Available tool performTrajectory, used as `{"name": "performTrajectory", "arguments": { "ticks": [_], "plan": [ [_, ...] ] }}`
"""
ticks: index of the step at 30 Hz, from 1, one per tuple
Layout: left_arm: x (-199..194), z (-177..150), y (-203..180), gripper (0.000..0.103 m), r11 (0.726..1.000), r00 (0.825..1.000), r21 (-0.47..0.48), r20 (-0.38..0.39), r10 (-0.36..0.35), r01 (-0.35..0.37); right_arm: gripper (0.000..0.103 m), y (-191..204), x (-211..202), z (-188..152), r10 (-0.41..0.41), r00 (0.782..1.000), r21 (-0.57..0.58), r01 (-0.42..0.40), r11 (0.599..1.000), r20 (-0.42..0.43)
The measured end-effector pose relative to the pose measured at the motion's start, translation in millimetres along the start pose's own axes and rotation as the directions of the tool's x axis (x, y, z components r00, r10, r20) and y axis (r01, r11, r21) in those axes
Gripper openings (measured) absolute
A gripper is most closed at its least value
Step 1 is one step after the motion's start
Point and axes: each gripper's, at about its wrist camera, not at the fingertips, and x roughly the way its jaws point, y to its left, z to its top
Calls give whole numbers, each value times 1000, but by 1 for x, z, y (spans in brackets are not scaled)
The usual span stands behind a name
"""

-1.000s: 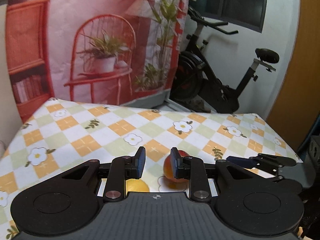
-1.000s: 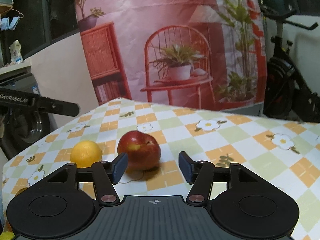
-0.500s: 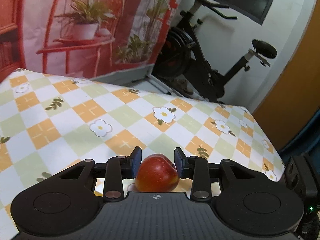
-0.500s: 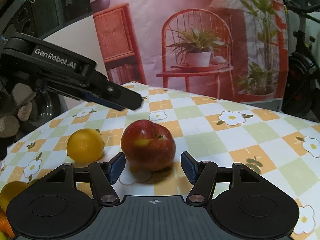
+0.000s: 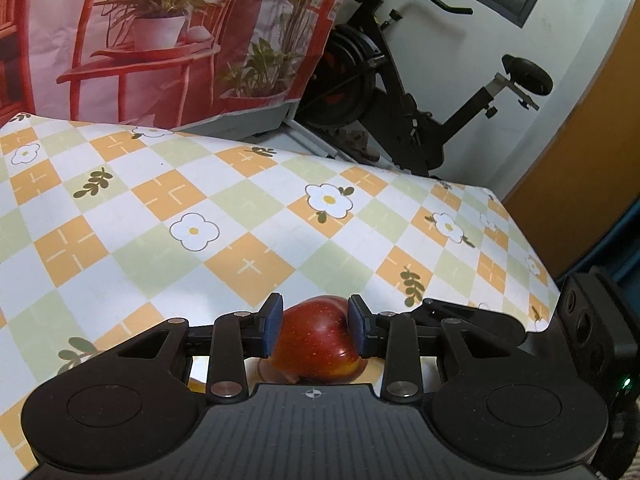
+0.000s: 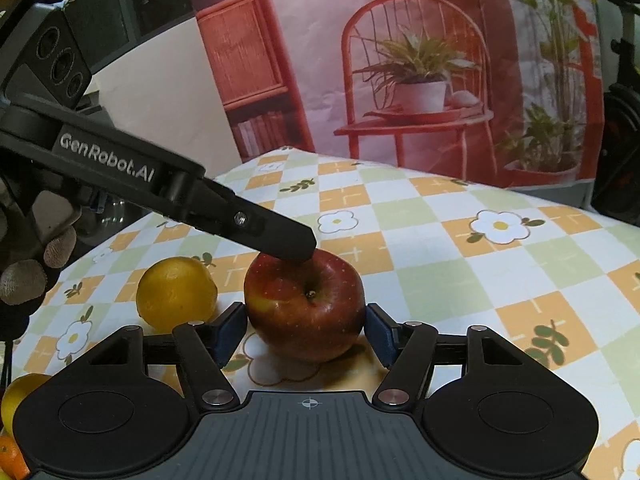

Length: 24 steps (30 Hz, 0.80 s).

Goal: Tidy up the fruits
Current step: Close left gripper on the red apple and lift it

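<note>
Apple (image 6: 306, 304) sits between our right gripper's (image 6: 305, 330) spread pads; our left gripper (image 5: 316, 326) flanks it, contact hidden, grip unclear.

**Gripper Pose and State**

Left gripper (image 5: 316, 330): angled down toward the table, blue pads pressed against both sides of the apple (image 5: 316, 344). Right gripper (image 6: 306, 330): held low, jaws spread wide, pads flanking the same fruit. A gloved hand (image 6: 28, 276) holds the left unit.
</note>
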Motion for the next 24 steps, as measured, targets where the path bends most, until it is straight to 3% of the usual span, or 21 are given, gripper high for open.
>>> {"name": "performTrajectory", "arguments": {
  "ticks": [9, 24],
  "plan": [
    [-8, -5, -5, 37, 1000, 1000, 14, -8, -23, 23, 59, 7, -8, -4, -6, 1000, -8, 7, 1000, 5],
    [-61, -24, -41, 37, 994, 998, 96, 41, -50, 46, 59, 43, -67, -3, -30, 999, -27, 31, 999, 35]
  ]
}}
